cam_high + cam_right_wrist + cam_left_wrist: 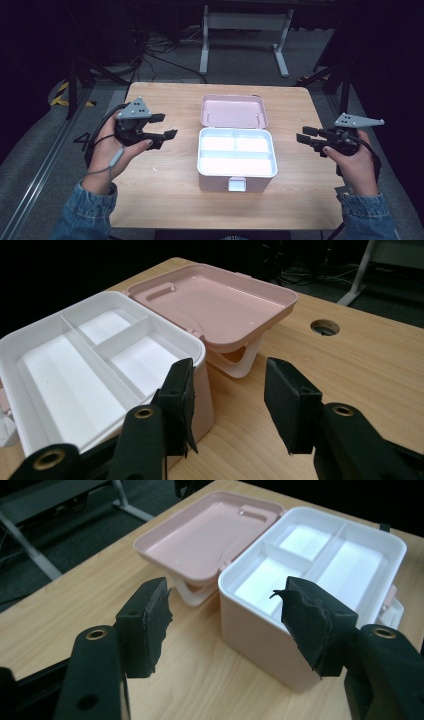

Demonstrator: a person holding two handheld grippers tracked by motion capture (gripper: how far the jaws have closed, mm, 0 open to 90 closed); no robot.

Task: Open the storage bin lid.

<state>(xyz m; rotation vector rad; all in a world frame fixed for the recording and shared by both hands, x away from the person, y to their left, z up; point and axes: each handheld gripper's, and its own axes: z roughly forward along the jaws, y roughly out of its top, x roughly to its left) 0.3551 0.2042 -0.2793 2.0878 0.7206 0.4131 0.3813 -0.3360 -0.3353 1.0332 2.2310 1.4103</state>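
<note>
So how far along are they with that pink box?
Done: the box is open, its pink lid folded back flat. In hand: nothing; the left gripper and right gripper are open, one either side. Left: the white tray has nothing in its three compartments.

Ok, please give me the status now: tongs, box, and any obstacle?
Left tongs and right tongs open, empty, either side of the box. Pink lid folded back, white tray bare. Nothing in the way.

The box (100,370) near corner is hidden behind the right tongs (230,405).
</note>
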